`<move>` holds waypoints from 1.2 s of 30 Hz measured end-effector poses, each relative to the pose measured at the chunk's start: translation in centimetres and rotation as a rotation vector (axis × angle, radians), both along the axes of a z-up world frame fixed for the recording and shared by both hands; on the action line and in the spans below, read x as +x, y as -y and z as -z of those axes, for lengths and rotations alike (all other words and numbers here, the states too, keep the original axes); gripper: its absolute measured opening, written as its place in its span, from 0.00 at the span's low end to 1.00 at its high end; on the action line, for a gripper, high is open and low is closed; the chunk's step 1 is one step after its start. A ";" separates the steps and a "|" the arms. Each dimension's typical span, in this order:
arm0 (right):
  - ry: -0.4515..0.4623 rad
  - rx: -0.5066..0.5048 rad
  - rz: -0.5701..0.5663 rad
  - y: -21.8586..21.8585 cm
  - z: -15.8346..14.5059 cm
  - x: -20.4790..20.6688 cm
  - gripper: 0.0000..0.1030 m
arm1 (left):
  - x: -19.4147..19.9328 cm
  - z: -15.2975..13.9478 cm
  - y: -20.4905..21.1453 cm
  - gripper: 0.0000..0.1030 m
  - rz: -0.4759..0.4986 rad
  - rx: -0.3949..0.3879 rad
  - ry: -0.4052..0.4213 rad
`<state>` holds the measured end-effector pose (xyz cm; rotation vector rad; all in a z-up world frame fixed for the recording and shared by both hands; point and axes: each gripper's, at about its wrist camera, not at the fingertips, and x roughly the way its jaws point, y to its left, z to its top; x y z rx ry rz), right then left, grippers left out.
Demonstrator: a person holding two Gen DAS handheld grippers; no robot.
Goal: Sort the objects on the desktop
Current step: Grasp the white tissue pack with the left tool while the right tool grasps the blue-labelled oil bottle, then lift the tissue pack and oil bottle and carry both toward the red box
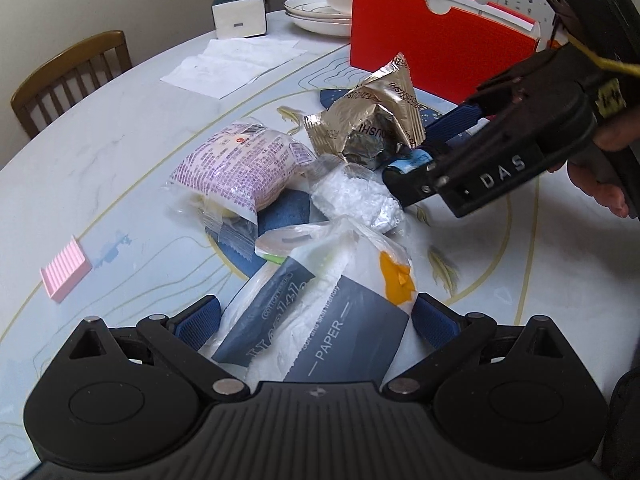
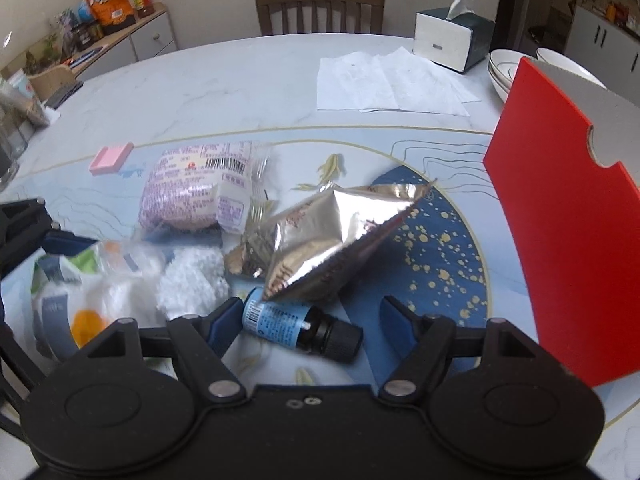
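My left gripper (image 1: 316, 318) stands open around a plastic tissue pack (image 1: 320, 332) marked PAPER; its blue pads (image 1: 200, 320) sit at both sides of the pack. My right gripper (image 2: 308, 320) is open around a small dark bottle with a blue label (image 2: 300, 326) lying on its side; the left pad touches the bottle, the right pad stands apart. In the left wrist view the right gripper (image 1: 416, 164) reaches in from the right, under a crumpled silver foil bag (image 1: 372, 120). A purple snack pack (image 1: 244, 168) and a white crinkled bag (image 1: 356, 196) lie between.
A red open box (image 2: 560, 232) stands at the right. A pink ridged block (image 1: 66, 270) lies at the left. White paper sheets (image 2: 384, 80), a tissue box (image 2: 448, 36) and stacked plates (image 1: 320, 12) are at the table's far side. A wooden chair (image 2: 320, 8) stands beyond.
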<state>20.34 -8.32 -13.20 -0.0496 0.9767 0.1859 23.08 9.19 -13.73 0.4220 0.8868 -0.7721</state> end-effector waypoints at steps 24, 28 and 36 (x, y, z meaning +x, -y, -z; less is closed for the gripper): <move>0.040 0.008 -0.091 2.5 -0.2 -2.0 0.58 | -4.4 -1.5 1.4 0.55 -0.160 0.014 0.043; 0.041 0.015 -0.097 3.2 -0.5 -2.7 0.58 | -4.9 -1.8 1.7 0.51 -0.198 0.010 0.039; 0.064 0.048 -0.115 4.9 -2.6 -5.1 0.58 | -6.5 -3.2 2.6 0.48 -0.266 -0.031 0.000</move>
